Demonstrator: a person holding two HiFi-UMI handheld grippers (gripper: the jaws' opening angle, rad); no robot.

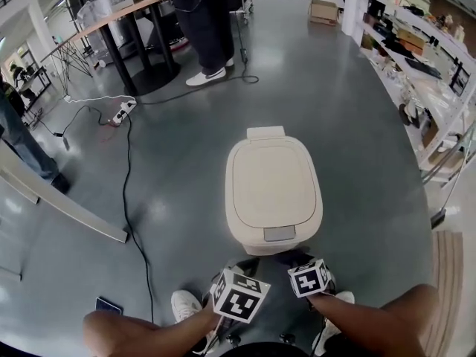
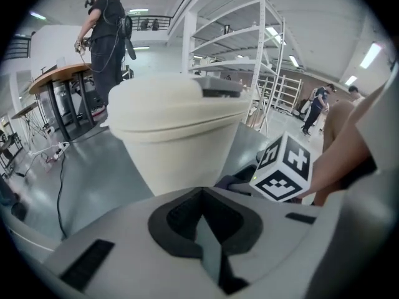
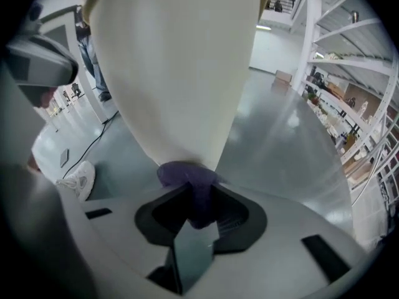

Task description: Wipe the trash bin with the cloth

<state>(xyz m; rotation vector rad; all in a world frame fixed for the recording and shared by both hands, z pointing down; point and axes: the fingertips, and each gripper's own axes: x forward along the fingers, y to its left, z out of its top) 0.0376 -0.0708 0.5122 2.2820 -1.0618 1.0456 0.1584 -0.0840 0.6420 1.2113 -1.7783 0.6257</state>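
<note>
Bright overhead lights w/ glare on floor [image 3: 293,123]; fisheye edges, close stuff blurry.

floor [image 1: 357,125]: grey, glossy | on it: trash bin [image 1: 274,188], cable [image 1: 128,169], power strip [image 1: 123,111]

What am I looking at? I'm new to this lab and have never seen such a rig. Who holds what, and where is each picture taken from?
There is no robot: a person holds a two-jaw gripper in each hand. The head view looks down from the person's head at a cream trash bin, lid closed, on the grey floor. The other two pictures come from a camera on each gripper. The left gripper has its jaws together with nothing between. The right gripper is clamped on a purple cloth pressed against the bin's lower side.
</note>
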